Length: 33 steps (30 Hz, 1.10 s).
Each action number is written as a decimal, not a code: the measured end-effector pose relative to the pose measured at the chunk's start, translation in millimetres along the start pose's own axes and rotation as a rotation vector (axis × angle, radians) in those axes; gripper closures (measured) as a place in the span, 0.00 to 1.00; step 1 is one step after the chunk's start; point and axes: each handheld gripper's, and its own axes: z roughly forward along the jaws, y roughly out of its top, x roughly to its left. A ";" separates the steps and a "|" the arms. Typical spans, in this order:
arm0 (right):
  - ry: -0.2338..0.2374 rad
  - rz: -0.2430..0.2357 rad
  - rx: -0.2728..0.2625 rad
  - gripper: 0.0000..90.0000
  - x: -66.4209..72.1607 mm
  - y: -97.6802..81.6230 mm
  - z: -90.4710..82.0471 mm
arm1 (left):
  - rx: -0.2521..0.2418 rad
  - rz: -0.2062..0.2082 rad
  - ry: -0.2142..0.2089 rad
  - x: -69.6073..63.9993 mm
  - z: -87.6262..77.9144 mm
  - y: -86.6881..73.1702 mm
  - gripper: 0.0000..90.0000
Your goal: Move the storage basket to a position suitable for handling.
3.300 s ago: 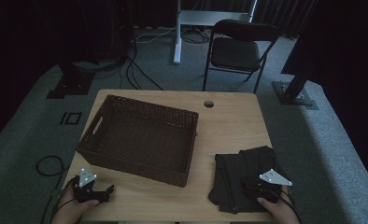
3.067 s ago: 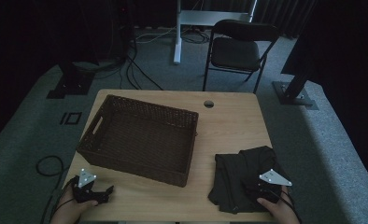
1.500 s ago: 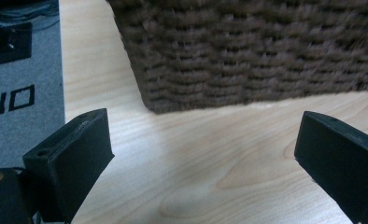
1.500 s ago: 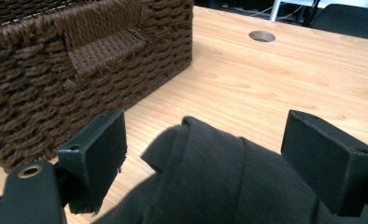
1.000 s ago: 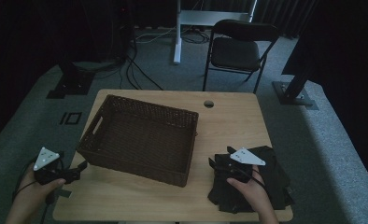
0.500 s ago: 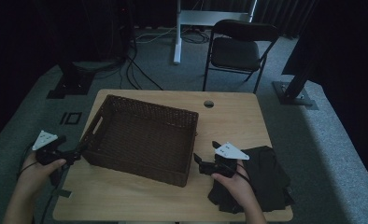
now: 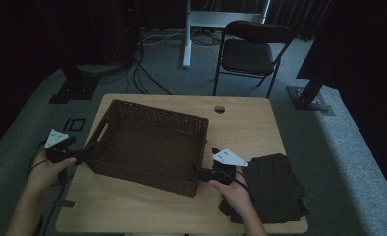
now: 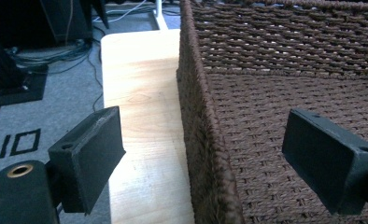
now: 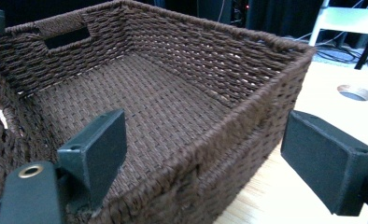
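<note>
A: How are the jaws found?

B: Both pairs are seen spread wide, nothing gripped. In the left gripper view, the left gripper (image 8: pixel 201 163) is set astride the basket (image 8: pixel 275 93) wall, one jaw outside over the table (image 8: pixel 145 140), one inside. In the right gripper view, the right gripper (image 9: pixel 210 163) is set astride the near right corner wall likewise.

A: What is changed?

B: Three seconds ago both grippers were held at the near table edge, the right one over the black cloth (image 7: pixel 275 189). The left gripper (image 7: pixel 78 155) is now brought to the basket's left end, the right gripper (image 7: pixel 204 172) to its corner; the cloth is left behind.

A: Meaning?

B: A two-handed grasp of the basket is judged imminent. It is not yet clamped; it rests at table centre-left.
</note>
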 end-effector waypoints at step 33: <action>-0.097 0.081 0.090 0.54 18.3 -9.1 15.7 | 0.067 -0.033 0.046 -18.2 11.6 -12.6 0.90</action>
